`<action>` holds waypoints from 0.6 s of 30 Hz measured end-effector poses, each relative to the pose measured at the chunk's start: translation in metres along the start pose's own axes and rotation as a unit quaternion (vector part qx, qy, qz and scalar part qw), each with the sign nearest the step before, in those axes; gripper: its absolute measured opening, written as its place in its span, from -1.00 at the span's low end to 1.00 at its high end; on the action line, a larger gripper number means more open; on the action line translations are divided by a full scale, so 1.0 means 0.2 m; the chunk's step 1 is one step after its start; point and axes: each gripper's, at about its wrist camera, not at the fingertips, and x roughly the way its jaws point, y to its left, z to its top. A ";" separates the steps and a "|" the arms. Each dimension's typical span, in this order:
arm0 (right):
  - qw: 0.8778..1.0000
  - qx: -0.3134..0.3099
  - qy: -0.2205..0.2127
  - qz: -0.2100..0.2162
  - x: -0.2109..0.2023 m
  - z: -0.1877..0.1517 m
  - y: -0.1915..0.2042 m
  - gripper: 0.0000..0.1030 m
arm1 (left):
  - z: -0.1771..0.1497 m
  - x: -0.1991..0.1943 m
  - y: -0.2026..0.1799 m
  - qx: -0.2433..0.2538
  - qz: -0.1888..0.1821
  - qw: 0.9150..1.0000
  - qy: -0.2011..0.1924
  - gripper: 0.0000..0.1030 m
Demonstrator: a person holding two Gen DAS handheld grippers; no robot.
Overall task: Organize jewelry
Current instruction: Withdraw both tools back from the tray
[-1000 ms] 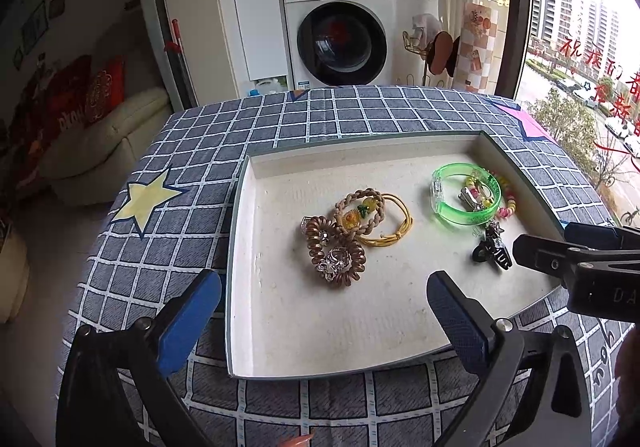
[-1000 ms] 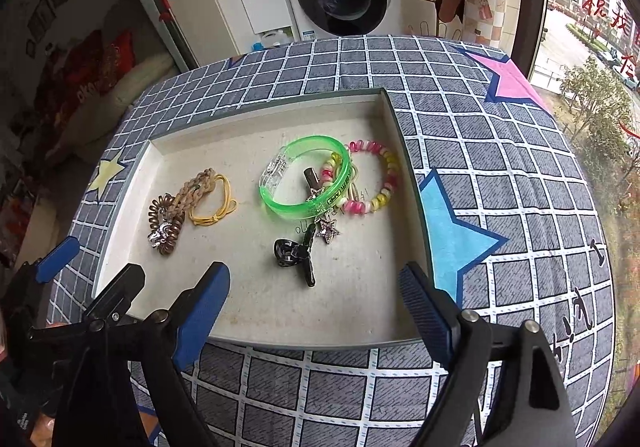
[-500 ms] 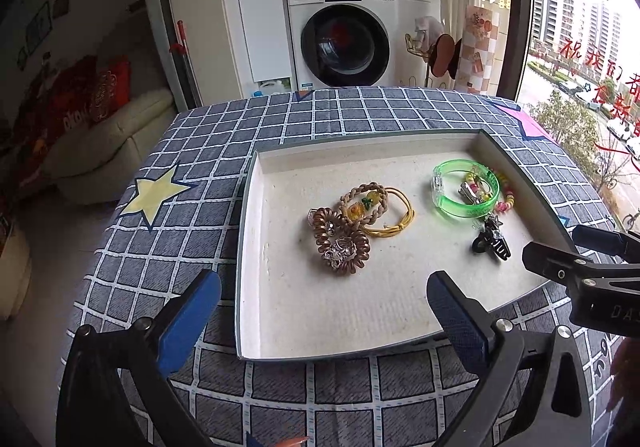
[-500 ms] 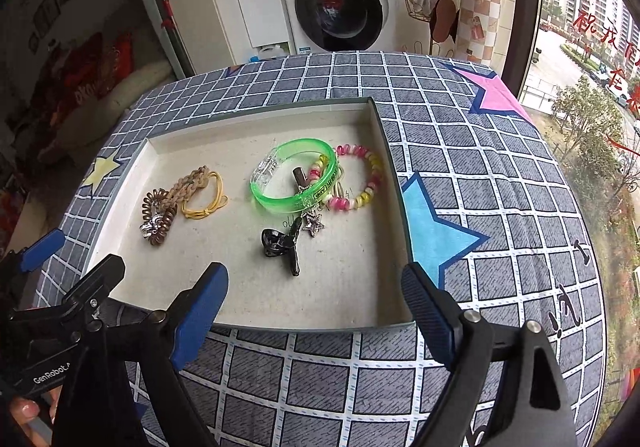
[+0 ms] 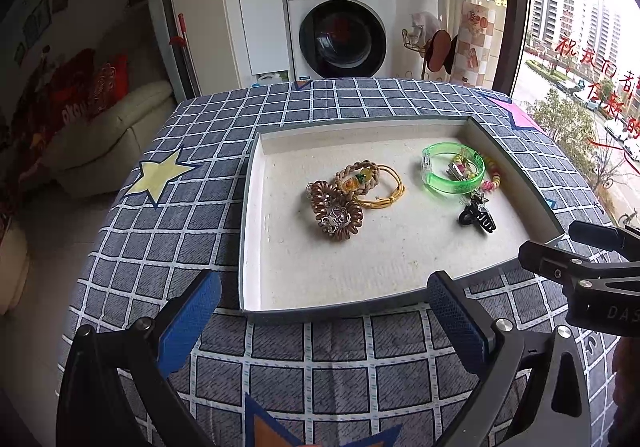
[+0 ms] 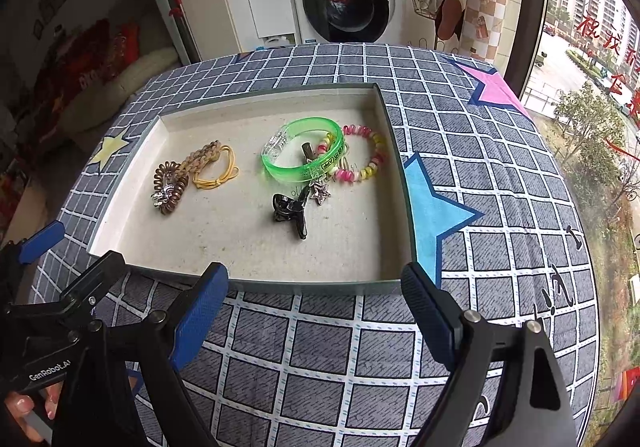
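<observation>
Two grippers, left gripper (image 5: 324,311) and right gripper (image 6: 314,301), poised at the near edge of the tray (image 5: 250,207) on the checkered desk (image 5: 340,359), jaws wide, holding nothing; inside the tray, green bangle (image 6: 304,155), beaded bracelet (image 6: 370,159), black clip (image 6: 290,209), coiled hair ties (image 5: 334,209).

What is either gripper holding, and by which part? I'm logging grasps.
Nothing. The left gripper and right gripper are both open over the cloth, short of the tray; all the jewelry lies untouched inside it.
</observation>
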 end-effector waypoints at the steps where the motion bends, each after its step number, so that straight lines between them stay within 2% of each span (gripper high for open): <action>1: 1.000 0.001 -0.002 0.002 -0.01 -0.01 0.00 0.75 | -0.01 -0.01 0.00 -0.002 -0.001 1.000 -0.001 1.00; 12: 0.999 -0.002 -0.042 -0.004 -0.17 -0.14 0.03 0.75 | -0.14 -0.18 0.02 -0.029 0.002 0.999 -0.030 1.00; 18: 0.997 -0.001 -0.075 -0.011 -0.26 -0.20 0.05 0.75 | -0.18 -0.26 -0.01 -0.023 0.021 0.998 -0.059 1.00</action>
